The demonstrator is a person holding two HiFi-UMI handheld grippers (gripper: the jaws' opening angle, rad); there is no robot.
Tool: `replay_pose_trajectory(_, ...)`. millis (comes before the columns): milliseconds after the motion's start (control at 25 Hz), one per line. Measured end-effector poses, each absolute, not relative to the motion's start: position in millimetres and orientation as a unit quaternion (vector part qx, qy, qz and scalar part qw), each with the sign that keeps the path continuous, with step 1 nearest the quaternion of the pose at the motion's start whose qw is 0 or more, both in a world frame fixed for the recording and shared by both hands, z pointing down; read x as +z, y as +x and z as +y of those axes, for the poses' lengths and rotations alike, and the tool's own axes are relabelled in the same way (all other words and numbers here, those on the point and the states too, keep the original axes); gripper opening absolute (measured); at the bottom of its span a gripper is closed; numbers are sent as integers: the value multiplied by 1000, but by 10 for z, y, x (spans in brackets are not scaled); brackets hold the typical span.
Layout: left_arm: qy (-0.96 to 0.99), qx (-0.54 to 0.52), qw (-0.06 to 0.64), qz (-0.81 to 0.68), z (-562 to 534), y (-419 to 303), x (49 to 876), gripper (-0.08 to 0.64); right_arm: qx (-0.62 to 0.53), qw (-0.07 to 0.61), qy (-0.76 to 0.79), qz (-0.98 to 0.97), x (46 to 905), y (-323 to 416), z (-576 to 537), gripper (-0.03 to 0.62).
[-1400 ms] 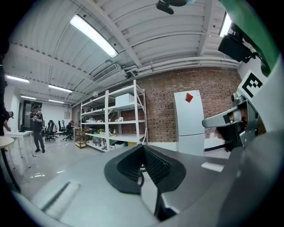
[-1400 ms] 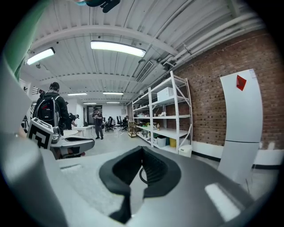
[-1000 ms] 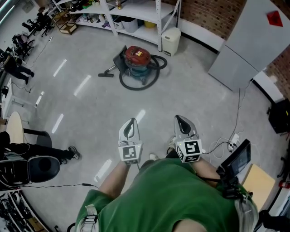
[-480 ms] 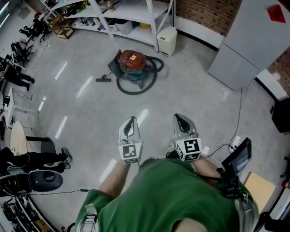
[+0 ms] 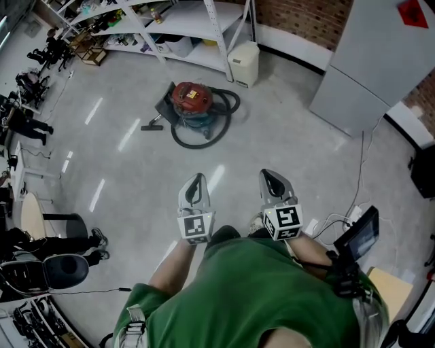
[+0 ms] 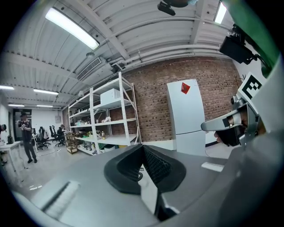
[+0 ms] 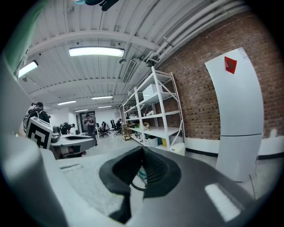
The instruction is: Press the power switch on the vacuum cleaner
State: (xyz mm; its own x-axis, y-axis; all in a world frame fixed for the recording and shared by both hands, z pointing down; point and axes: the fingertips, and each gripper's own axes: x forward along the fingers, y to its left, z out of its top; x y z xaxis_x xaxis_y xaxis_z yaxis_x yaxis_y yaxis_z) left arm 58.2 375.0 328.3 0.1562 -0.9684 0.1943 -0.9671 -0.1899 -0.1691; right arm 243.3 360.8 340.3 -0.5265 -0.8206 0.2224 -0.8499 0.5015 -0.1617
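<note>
The vacuum cleaner [image 5: 191, 97] stands on the grey floor far ahead of me. It has a red top and a teal body, with a black hose looped around it and a floor nozzle [image 5: 151, 125] to its left. My left gripper [image 5: 196, 182] and right gripper [image 5: 270, 178] are held side by side near my body, well short of the vacuum. Both have their jaws closed and hold nothing. In the right gripper view a sliver of the teal body and hose [image 7: 142, 174] shows under the closed jaws. The left gripper view shows shelving beyond its jaws.
White shelving [image 5: 204, 20] and a small white bin [image 5: 243, 63] stand behind the vacuum. A tall grey cabinet [image 5: 370, 61] is at the right. Cables and a power strip [image 5: 340, 217] lie on the floor by my right side. Office chairs and a seated person [image 5: 47, 245] are at the left.
The head view has shifted, so the vacuum now shows a little lower and further left. Both grippers keep the same place and stay shut.
</note>
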Motion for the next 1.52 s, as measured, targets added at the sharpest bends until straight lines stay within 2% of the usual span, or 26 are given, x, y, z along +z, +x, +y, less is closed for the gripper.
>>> replay_pose_trajectory(600, -772, -114, -4, 625, 2957, 519, 3483, 6, 126, 73, 509, -848, 3507, 2454, 2942, 3)
replay_pose_trajectory(1520, -780, -87, -15, 620, 1660, -441, 3647, 6, 98, 90, 525, -840, 3492, 1514, 1667, 3)
